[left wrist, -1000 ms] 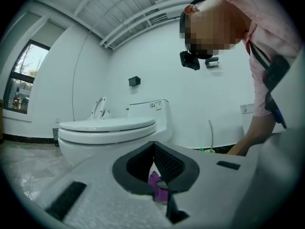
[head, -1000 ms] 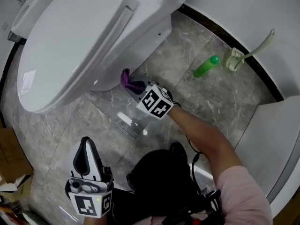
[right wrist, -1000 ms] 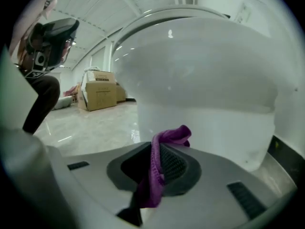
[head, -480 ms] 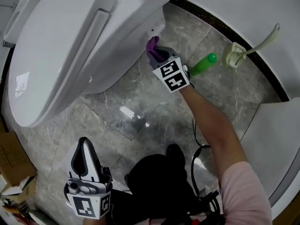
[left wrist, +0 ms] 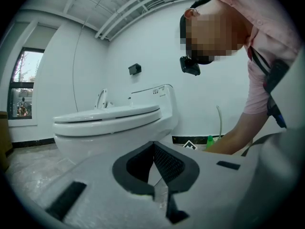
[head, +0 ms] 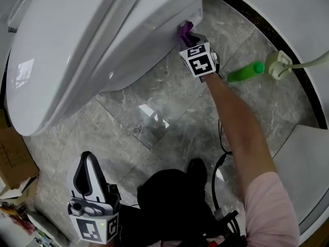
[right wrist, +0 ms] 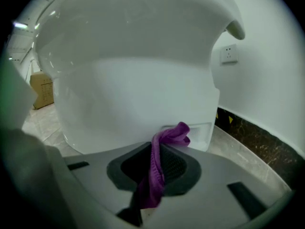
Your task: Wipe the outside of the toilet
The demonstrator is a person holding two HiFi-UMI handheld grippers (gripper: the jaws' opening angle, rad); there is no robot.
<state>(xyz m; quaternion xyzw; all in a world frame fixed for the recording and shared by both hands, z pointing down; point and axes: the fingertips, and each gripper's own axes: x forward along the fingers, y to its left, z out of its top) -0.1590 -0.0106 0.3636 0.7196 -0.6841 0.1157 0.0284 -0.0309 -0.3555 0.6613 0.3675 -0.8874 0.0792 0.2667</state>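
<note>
Pressing the purple cloth to the toilet's lower side near the back, with my right gripper pinching it as a thin bunched strip. Risk: drag on the porcelain may pull the cloth free. Left gripper is pressed together, empty, well apart from the toilet.

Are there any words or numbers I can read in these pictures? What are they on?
Nothing here can be read.
Toilet panel: tiny marks, too small to read.
Marker cube: black-and-white squares, not letters.
Green bottle: no legible label.
</note>
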